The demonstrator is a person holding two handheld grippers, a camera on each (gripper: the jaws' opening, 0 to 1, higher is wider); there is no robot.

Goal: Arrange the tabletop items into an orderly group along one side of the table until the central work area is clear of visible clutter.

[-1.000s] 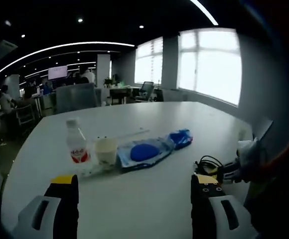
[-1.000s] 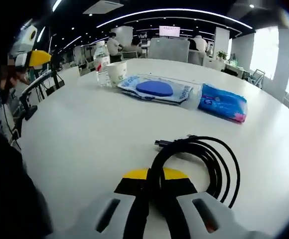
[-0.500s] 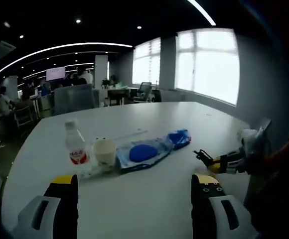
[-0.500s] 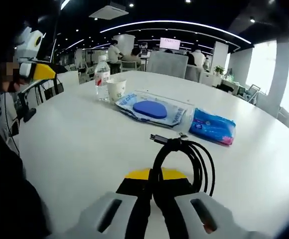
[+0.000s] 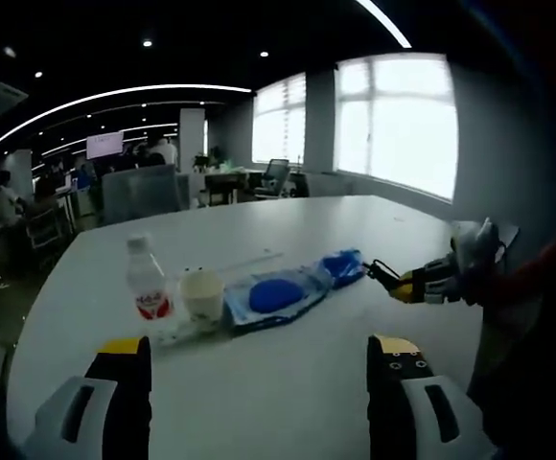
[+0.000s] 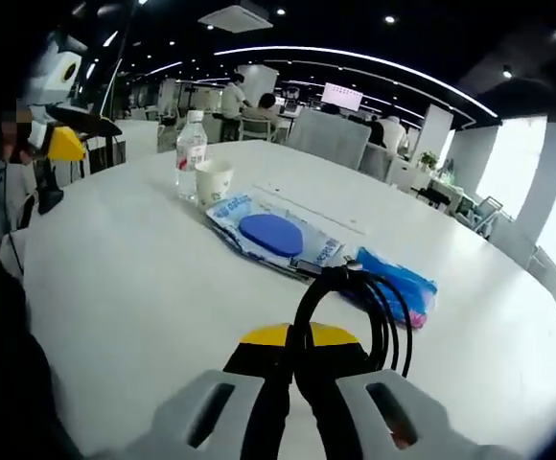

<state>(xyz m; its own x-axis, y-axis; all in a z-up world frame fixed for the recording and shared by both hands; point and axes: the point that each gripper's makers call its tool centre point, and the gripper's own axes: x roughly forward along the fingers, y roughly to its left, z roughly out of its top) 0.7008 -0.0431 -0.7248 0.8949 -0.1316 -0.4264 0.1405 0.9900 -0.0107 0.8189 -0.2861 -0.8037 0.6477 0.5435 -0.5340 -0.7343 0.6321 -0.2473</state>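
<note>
Moved: I've lifted the cable (image 6: 355,311) toward the row.
Right gripper (image 6: 297,359): clamped on cable.
Left gripper (image 5: 254,359): wide, empty.
Left: placing cable beside pouch (image 6: 393,285).

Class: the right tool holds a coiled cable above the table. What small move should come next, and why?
Probably carry the black cable, clamped in the right tool, forward and set it beside the blue packet. The bottle, cup and pouch already form a row there.
</note>
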